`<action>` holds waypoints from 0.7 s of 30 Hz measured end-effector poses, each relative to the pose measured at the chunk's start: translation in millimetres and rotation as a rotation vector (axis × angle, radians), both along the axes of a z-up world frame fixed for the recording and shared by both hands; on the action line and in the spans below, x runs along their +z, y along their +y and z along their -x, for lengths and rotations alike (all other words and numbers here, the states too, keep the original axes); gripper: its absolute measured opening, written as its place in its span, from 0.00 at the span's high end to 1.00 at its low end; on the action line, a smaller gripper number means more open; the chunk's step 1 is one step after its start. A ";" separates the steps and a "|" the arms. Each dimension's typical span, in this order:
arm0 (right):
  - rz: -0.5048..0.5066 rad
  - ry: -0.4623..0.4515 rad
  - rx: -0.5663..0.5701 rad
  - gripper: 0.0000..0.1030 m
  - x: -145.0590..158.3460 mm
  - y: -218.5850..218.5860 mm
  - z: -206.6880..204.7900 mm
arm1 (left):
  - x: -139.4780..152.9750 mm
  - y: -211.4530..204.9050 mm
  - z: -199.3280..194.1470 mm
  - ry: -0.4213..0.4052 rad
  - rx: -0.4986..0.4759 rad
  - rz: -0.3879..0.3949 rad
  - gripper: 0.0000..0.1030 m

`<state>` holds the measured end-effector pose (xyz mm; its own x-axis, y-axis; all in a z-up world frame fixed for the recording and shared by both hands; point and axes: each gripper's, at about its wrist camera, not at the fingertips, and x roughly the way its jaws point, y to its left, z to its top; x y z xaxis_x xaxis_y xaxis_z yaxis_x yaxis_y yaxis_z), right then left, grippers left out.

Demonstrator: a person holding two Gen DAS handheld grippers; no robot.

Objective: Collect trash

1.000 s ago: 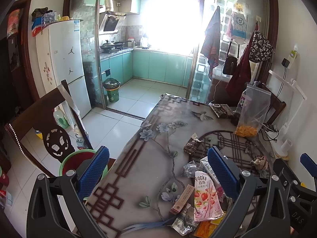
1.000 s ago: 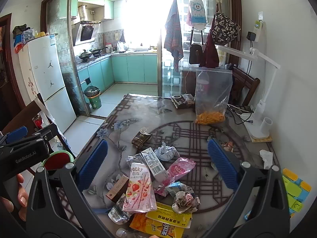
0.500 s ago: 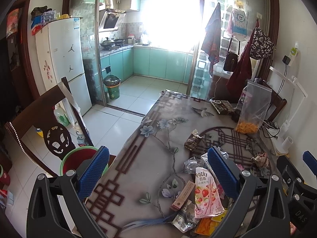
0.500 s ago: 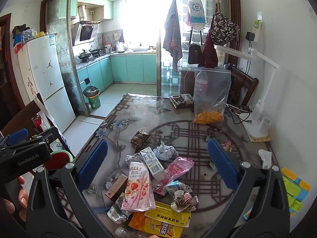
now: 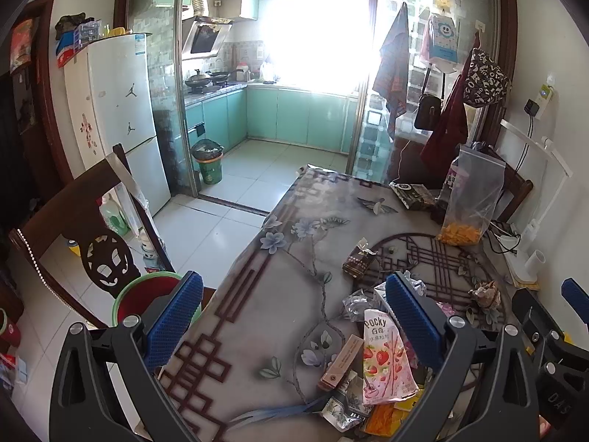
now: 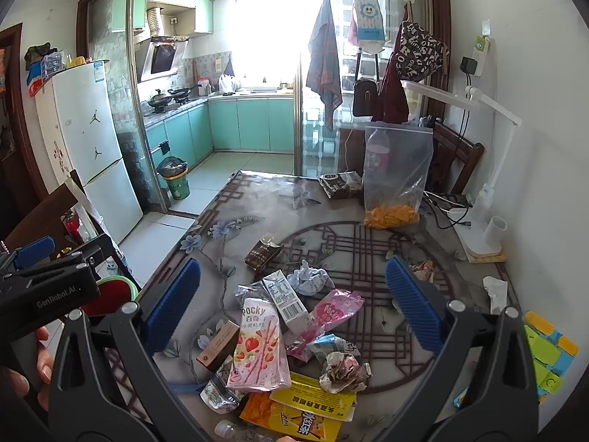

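The pink Pocky wrapper (image 6: 257,346) lies in the trash heap on the surface (image 6: 257,221), its long axis running from 12 to 6 o'clock. It sits at about 6 o'clock below the right gripper (image 6: 292,305), between that gripper's spread, empty fingers (image 6: 173,304). The left gripper (image 5: 294,322), also wide open and holding nothing, has the wrapper off at 4 o'clock by its right finger, so I judge the right hand the nearer.

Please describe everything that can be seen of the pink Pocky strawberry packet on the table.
The Pocky packet is a flat, glossy pouch, looking like plastic film, white at the top and pink below, printed with strawberries and biscuit sticks. It lies face up on the table, its top end pointing away from the camera. It rests in the trash pile: its lower end overlaps a yellow wrapper, a brown box lies at its left edge, and a small white carton lies by its right. Neither gripper touches it.
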<state>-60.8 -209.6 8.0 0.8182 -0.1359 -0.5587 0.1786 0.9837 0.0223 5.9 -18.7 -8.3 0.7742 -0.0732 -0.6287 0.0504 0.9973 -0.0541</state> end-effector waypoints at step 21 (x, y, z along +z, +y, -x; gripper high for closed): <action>-0.187 0.339 0.036 0.03 -96.1 -66.0 -39.8 | -112.9 15.8 -39.6 0.394 -0.089 0.064 0.08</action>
<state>-21.0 -275.6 -88.1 0.5850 0.0196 -0.8108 0.1721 0.9739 0.1477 45.4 -3.0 -121.2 0.4636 -0.1779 -0.8680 0.0998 0.9839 -0.1484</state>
